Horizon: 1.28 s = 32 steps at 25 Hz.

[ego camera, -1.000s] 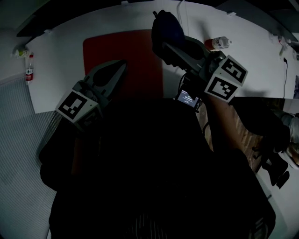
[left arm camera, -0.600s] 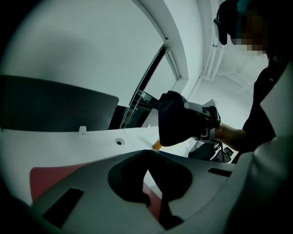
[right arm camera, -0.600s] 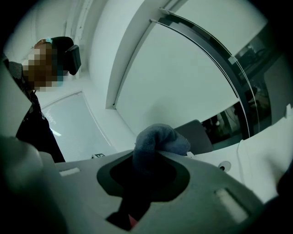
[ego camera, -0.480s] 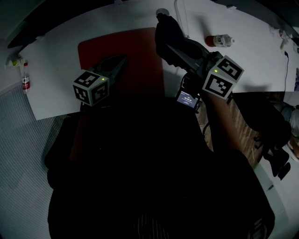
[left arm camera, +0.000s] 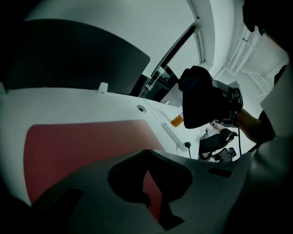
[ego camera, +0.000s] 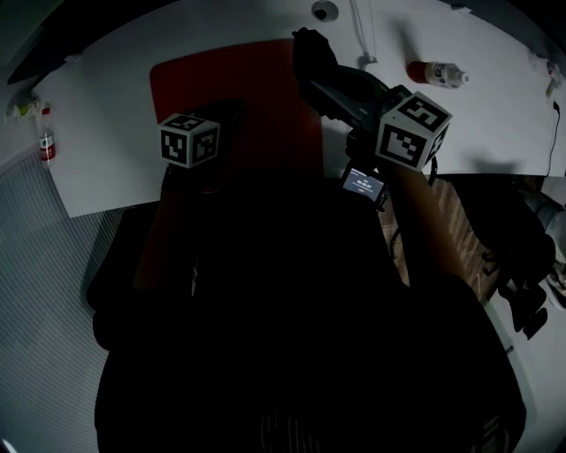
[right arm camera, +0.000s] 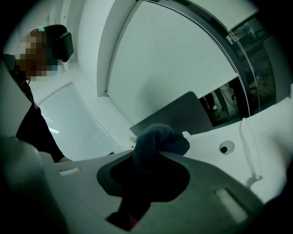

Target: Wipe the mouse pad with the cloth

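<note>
Two grippers out over a white tabletop [ego camera: 106, 97], with a red mouse pad [ego camera: 239, 84] lying flat on it.

Right gripper [ego camera: 311, 81] clamped on a dark cloth [ego camera: 309, 49], the cloth bunched into a lump that bulges out past the jaw tips. In the right gripper view, the same wad [right arm camera: 158, 137] wedged between both jaws and filling the gap. From the head view, placed at the pad's far right corner, over its edge. From the left gripper view, seemingly lifted off the pad rather than pressed to it, though not certain.

Left gripper [ego camera: 232, 113] over the middle of the pad, jaws drawn together with tips meeting and nothing between them. Only a thin sliver of red pad visible through the opening behind the tips. Contact with the pad not readable from either view.

Elsewhere on the tabletop: an orange-capped bottle [ego camera: 435, 72] lying on its side, well right of the pad; a round hole [ego camera: 324, 11] near the far edge; a white cable [ego camera: 361, 35] running beside it. Near the left edge, a small red-labelled bottle [ego camera: 44, 142].
</note>
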{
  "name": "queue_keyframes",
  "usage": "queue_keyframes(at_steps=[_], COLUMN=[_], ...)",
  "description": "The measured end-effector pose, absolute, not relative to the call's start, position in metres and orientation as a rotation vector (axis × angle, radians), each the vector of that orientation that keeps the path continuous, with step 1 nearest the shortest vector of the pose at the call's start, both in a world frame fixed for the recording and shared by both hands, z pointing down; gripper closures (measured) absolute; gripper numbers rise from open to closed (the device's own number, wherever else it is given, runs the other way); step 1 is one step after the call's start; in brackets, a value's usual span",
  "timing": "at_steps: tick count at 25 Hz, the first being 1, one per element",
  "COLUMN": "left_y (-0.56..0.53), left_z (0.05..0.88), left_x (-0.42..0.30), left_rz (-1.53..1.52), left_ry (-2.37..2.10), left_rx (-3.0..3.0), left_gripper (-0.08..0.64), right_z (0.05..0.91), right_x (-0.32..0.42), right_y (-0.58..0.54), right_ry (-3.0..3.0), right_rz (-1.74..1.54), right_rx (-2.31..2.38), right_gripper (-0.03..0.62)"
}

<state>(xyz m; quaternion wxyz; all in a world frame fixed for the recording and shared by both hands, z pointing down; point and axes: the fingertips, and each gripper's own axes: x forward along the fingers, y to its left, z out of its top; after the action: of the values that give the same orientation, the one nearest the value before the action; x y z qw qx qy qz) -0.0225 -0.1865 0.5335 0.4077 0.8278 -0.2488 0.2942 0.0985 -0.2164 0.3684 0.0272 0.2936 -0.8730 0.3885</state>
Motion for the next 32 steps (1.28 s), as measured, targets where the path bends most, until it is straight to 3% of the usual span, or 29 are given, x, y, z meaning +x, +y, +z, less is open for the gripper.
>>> queue_keyframes(at_steps=[10, 14, 23, 32], left_y=[-0.203, -0.2, -0.2, -0.202], left_z=[0.606, 0.643, 0.645, 0.641], left_x=[-0.056, -0.073, -0.073, -0.066], left_rz=[0.963, 0.923, 1.081, 1.039], left_ry=[-0.772, -0.836, -0.745, -0.672], left_rx=[1.984, 1.85, 1.874, 1.907], left_gripper=[0.552, 0.552, 0.552, 0.552], right_z=[0.452, 0.46, 0.485, 0.524], right_x=[0.08, 0.073, 0.071, 0.044], right_y=[-0.181, -0.182, -0.191, -0.202], right_ry=[-2.534, -2.497, -2.384, -2.251], right_rz=[1.235, 1.255, 1.177, 1.032], right_rx=[0.684, 0.678, 0.641, 0.493], right_gripper=[0.528, 0.528, 0.528, 0.528])
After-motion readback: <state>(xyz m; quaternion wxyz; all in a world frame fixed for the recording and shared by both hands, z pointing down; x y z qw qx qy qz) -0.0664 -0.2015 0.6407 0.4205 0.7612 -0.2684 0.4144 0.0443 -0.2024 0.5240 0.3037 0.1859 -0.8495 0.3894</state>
